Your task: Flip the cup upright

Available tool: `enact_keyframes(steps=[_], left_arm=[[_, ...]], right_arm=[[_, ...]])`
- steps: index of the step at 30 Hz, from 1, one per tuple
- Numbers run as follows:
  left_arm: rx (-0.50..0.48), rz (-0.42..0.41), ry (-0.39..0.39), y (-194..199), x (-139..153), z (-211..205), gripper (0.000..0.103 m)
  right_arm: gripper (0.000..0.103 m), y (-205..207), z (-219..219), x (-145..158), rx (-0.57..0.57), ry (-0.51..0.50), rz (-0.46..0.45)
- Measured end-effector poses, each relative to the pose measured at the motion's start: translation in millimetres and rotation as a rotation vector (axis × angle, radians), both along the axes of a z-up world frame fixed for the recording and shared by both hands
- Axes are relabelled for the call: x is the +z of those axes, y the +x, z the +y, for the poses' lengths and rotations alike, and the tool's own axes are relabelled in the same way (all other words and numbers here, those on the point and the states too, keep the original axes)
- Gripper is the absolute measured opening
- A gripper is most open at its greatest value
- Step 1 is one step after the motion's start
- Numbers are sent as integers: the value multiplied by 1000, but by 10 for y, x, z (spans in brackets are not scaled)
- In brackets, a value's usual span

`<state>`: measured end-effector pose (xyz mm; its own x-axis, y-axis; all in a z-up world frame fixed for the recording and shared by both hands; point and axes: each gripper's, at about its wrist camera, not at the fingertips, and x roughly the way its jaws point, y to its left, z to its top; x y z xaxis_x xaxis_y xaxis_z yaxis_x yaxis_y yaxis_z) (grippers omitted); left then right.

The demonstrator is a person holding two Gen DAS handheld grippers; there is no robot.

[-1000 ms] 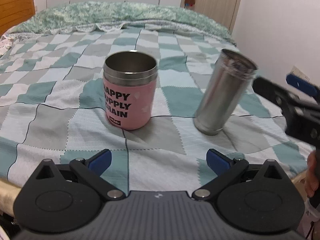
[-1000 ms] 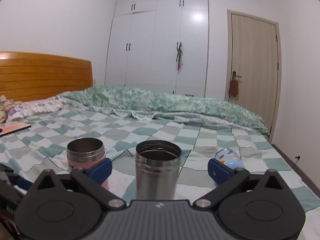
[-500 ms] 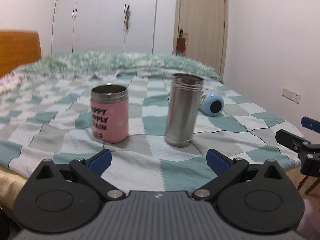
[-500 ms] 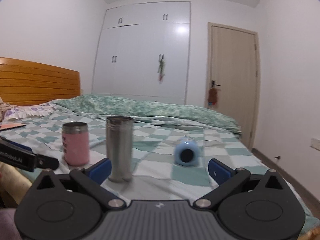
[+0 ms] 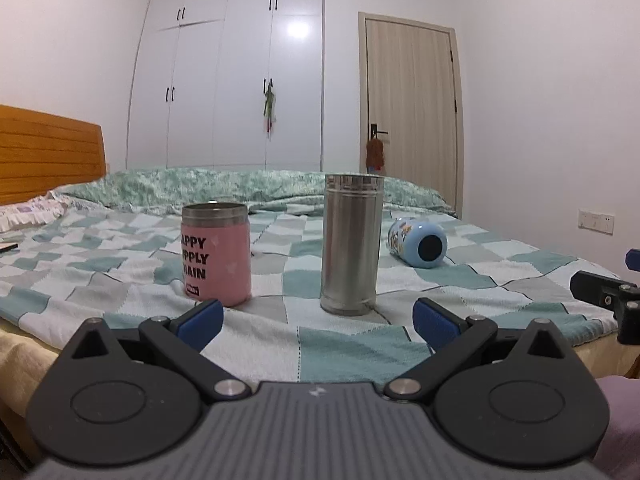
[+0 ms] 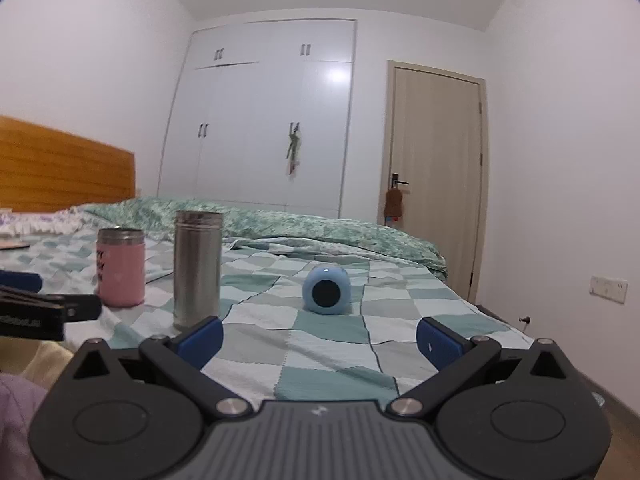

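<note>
- Left wrist view: the left claw [image 5: 318, 314] has its blue-tipped fingers [image 5: 200, 316] spread wide, with nothing between them. It sits at the near edge of the bed [image 5: 340, 352], which is covered by a teal, grey and white checked blanket.
- A tall, plain stainless-steel cylindrical cup [image 5: 351, 245] stands upright on the blanket, mouth up, ahead of the left claw and between its finger lines, apart from both fingertips.
- A short pink cup with a steel rim and black lettering [image 5: 216, 254] stands upright to the left of the steel cup, near it but not touching.
- A light-blue printed cup [image 5: 416, 242] lies on its side to the right of and behind the steel cup, its dark round end facing the camera.
- Right wrist view: the right claw [image 6: 320, 336] is also spread wide and holds nothing. The light-blue cup [image 6: 327, 289] lies ahead of it, roughly centred between the fingers and well apart from them.
- The steel cup [image 6: 197, 269] appears just above the right claw's left fingertip; the pink cup [image 6: 120, 267] stands further left.
- Background: white wardrobe [image 6: 264, 128], wooden door [image 6: 436, 176], wooden headboard [image 6: 60, 168].
</note>
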<state>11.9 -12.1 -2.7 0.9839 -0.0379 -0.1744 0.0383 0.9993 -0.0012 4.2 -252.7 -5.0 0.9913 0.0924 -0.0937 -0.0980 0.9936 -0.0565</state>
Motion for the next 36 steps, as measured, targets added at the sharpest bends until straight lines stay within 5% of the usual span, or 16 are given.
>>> enact_keyframes(steps=[36], left_arm=[[-7, -32, 20, -62, -19, -26, 103]], right_arm=[[103, -32, 2, -35, -4, 23, -13]])
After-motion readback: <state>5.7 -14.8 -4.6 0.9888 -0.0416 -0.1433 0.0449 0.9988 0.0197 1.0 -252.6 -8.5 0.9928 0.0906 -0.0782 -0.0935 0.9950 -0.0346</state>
